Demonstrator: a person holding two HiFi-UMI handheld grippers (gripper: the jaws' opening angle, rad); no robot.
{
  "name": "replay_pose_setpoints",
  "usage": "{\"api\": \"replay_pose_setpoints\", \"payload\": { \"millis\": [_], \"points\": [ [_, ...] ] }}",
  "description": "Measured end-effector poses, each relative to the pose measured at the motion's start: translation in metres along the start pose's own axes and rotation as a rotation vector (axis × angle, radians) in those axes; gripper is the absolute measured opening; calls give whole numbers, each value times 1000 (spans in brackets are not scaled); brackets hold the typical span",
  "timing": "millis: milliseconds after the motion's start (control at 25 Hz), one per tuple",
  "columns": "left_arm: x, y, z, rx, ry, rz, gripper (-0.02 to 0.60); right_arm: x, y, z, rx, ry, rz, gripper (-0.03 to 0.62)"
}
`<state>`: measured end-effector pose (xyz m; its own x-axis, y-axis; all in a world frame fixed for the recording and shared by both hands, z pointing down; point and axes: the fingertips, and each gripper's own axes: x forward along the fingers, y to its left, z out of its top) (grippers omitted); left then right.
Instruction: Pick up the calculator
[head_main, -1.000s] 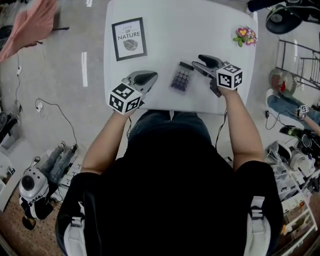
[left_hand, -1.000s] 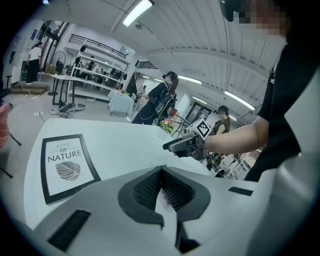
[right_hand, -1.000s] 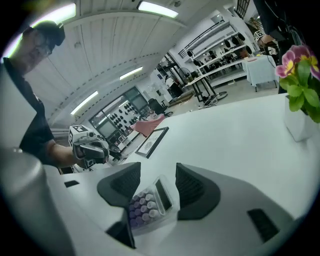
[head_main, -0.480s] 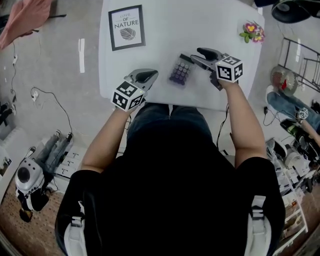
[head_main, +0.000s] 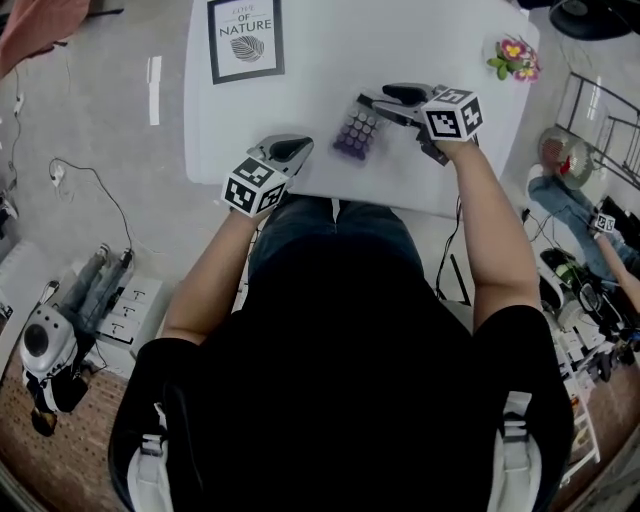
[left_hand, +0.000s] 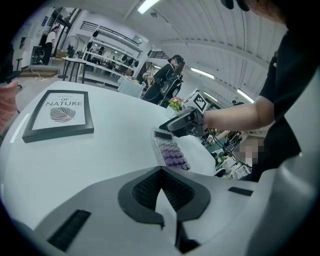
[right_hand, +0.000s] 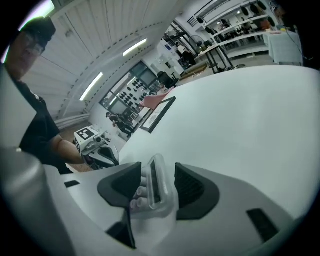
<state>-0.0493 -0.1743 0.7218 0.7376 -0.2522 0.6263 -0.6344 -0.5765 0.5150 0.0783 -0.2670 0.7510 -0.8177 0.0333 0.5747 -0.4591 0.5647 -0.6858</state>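
The clear-cased, purple-keyed calculator (head_main: 357, 131) lies unlifted on the white tabletop (head_main: 330, 70), its end between the right gripper's (right_hand: 157, 186) fingers, which have just been closing but are not yet clamped on it, while the left gripper's (left_hand: 161, 187) fingers are clenched on nothing.

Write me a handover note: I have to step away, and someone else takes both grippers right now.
Left gripper: shut and empty, low over the table's near edge, clear of the calculator.
Right gripper: its jaws have just been closing and stand astride the calculator's display end. A gap shows beside one pad, so there is no grip yet.
Calculator: lying on the white table, between the two grippers.
Done: the right gripper is lined up on the calculator.
Left: close the right jaws onto it, check the hold, then lift.
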Motion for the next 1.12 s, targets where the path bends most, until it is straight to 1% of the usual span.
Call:
{"api": "replay_pose_setpoints", "payload": {
  "millis": [160, 440, 600, 720, 840, 1000, 1120],
  "points": [
    [7, -2, -16, -11, 26, 7, 18, 11, 4, -13, -19, 80, 29, 224],
    [22, -13, -38, -31, 62, -13, 18, 15, 1, -17, -18, 135, 55, 192],
    [34, -21, -42, -47, 79, -25, 18, 17, 0, -20, -34, 193, 65, 176],
    [43, -27, -47, -52, 109, -31, 18, 19, 1, -23, -38, 236, 77, 169],
    [51, -31, -51, -41, 145, -22, 18, 20, 1, -24, -27, 264, 91, 166],
    [57, -29, -50, -55, 177, -9, 18, 22, 2, -25, -36, 310, 110, 167],
    [57, -27, -50, -54, 183, 3, 18, 24, 6, -29, -25, 349, 150, 167]
  ]
}}
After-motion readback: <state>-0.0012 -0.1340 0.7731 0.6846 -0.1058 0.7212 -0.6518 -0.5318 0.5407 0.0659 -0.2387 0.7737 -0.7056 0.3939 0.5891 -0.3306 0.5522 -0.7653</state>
